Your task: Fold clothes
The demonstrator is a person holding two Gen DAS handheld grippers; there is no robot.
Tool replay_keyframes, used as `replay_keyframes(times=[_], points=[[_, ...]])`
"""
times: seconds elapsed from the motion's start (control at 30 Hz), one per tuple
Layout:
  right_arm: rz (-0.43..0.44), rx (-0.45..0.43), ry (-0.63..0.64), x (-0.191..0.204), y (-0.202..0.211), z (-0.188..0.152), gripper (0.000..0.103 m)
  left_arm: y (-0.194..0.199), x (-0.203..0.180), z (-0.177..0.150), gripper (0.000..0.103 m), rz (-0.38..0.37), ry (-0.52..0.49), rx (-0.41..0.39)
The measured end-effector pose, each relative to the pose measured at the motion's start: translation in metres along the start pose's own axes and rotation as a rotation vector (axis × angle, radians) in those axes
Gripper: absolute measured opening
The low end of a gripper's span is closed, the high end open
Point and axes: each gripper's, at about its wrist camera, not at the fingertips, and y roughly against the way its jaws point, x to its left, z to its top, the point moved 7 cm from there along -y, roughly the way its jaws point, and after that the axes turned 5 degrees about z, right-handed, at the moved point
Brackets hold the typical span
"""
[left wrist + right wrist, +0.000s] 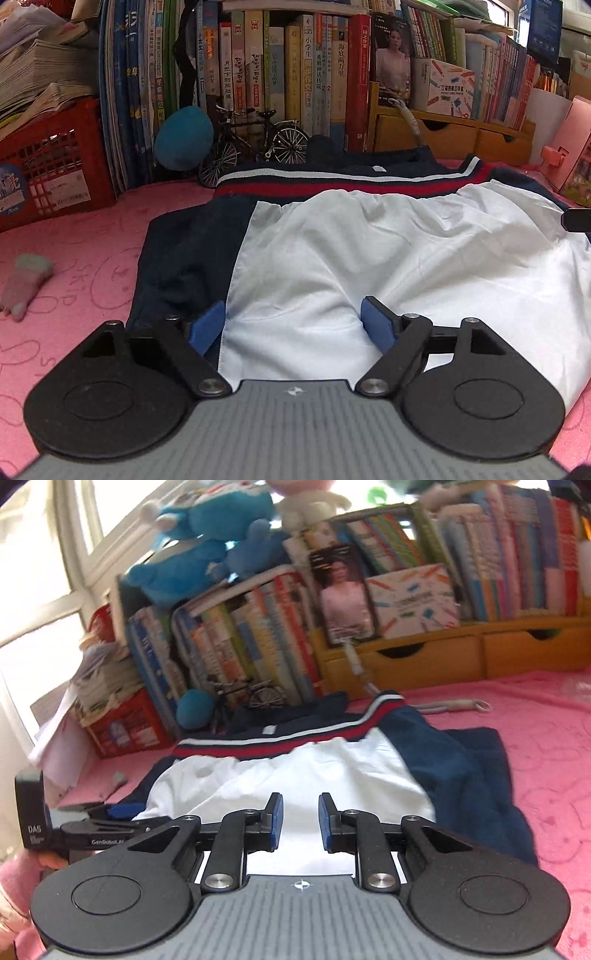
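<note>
A navy jacket with a white lining (406, 251) lies spread on the pink blanket, its red, white and navy striped hem (332, 181) at the far end. My left gripper (295, 325) is open and low over the near edge of the white lining, with nothing between its blue pads. In the right wrist view the same jacket (295, 771) lies ahead, navy cloth bunched on its right side (472, 775). My right gripper (301, 821) hovers open above the white lining, holding nothing. The left gripper (122, 812) shows at the left edge there.
The pink blanket (74, 258) covers the surface. A small grey-pink sock (26, 288) lies at the left. Along the back stand books, a red crate (55, 166), a teal ball (183, 138), a model bicycle (255, 144) and wooden drawers (461, 657). Plush toys (207, 554) sit on top.
</note>
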Motion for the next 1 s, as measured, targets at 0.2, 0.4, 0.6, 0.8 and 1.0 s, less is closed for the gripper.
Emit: replay_keyframes(times=[0.2, 0.4, 0.6, 0.8, 1.0], points=[[-0.112, 0.067, 0.091, 0.019, -0.066, -0.001, 0.037, 0.001, -0.004, 0.000, 0.085, 0.031, -0.038, -0.006], [-0.274, -0.040, -0.274, -0.098, -0.044, 0.006, 0.000, 0.002, -0.009, 0.000, 0.085, 0.062, -0.075, -0.012], [-0.396, -0.038, -0.161, -0.107, -0.048, 0.002, 0.003, 0.005, -0.013, 0.000, 0.085, 0.096, -0.114, -0.031], [-0.382, -0.035, -0.167, -0.109, -0.050, 0.004, 0.003, 0.035, -0.038, 0.014, 0.046, 0.145, -0.131, -0.133], [-0.380, -0.035, -0.168, -0.107, -0.049, 0.002, 0.003, 0.020, -0.104, 0.043, 0.046, 0.111, -0.276, -0.177]])
